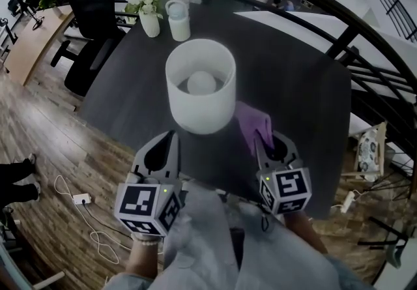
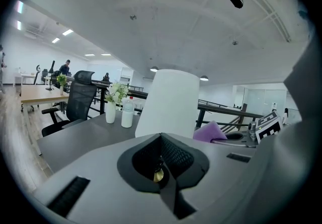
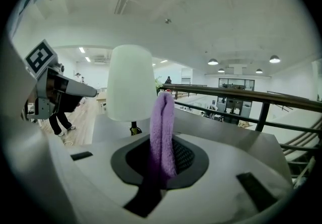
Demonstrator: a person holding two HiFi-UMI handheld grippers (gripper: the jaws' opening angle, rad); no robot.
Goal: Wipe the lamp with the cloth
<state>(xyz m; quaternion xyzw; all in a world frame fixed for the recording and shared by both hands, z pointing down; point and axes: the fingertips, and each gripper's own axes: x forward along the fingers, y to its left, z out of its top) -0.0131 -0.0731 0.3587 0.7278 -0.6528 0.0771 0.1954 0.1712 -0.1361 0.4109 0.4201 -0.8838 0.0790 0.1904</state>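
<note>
The right gripper (image 1: pixel 268 144) is pinching the purple cloth (image 1: pixel 251 120) between its fingers, just beside the white lamp (image 1: pixel 200 83) standing on the dark desk (image 1: pixel 300 87). The left gripper (image 1: pixel 168 142) is hovering near the lamp, its fingers pressed together on nothing.

The bottom end of the cloth (image 3: pixel 162 132) goes down between the jaws of the right gripper (image 3: pixel 160 165), out of sight. Ahead of the left gripper (image 2: pixel 163 165), the foot of the lamp (image 2: pixel 168 102) hides behind the gripper's own body. The people (image 2: pixel 64 68) far off are too small to tell.
</note>
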